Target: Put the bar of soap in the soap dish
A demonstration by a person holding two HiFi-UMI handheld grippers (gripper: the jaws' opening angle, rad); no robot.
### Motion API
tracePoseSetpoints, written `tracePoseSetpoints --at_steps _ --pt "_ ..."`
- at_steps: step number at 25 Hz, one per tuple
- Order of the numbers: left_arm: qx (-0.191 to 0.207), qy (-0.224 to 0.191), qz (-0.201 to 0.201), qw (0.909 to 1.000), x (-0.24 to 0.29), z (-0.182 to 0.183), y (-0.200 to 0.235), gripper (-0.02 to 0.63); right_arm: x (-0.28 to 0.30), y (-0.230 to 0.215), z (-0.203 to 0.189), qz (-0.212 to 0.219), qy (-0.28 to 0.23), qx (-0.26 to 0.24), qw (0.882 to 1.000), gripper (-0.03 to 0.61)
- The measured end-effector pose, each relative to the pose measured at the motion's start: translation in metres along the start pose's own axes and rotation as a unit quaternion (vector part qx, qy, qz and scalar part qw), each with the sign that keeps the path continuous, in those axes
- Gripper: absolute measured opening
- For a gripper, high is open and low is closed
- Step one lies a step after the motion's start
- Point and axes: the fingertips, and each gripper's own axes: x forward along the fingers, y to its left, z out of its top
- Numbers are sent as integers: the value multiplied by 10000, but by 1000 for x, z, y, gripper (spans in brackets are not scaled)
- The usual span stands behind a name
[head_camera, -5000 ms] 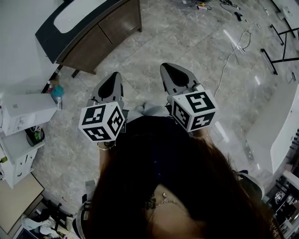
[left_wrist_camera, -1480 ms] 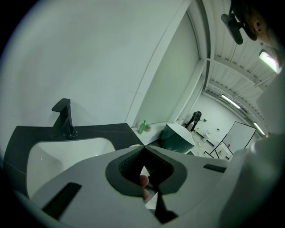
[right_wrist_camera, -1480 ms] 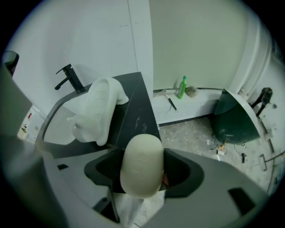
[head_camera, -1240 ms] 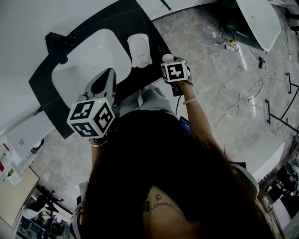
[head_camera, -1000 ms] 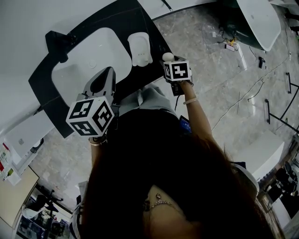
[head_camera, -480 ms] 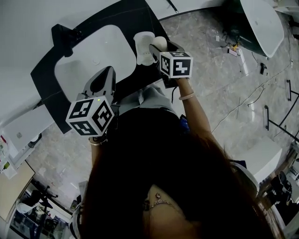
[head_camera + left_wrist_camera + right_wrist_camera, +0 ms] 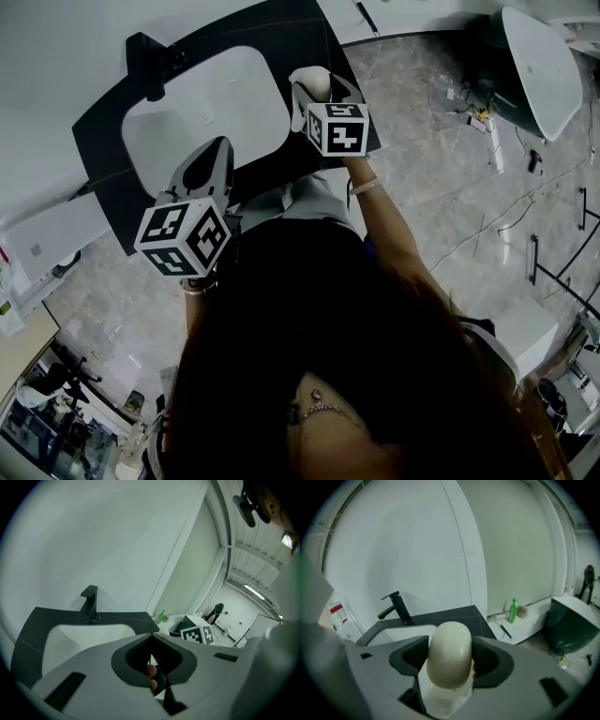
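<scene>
A cream oval bar of soap [image 7: 449, 651] is pinched between the jaws of my right gripper [image 7: 451, 662], which is shut on it. Directly under the soap lies the white soap dish [image 7: 440, 704] on the dark countertop [image 7: 461, 618]; whether the two touch cannot be told. In the head view the right gripper [image 7: 315, 87] reaches over the counter's right end, just right of the white basin [image 7: 202, 117], and hides most of the dish. My left gripper [image 7: 219, 146] hangs shut and empty over the basin's front edge, its jaws [image 7: 151, 639] closed tip to tip.
A black faucet [image 7: 396, 606] stands at the back of the basin [image 7: 398, 634]. A green bottle [image 7: 513, 610] sits on a low white ledge to the right. Marble floor [image 7: 441, 178] with cables lies right of the counter; a wall rises behind it.
The right gripper has carried the soap from right of the dish to above it. Five seconds ago both grippers hung over the floor, away from the sink. The left gripper has stayed put.
</scene>
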Motion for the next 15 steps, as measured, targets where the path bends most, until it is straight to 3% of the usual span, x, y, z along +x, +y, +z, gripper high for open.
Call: tracePoseSetpoints --at_steps 15 --pt "-41 52 137 9999 -4 -5 7 -3 9 7 -12 -199 -220 -515 9982 295"
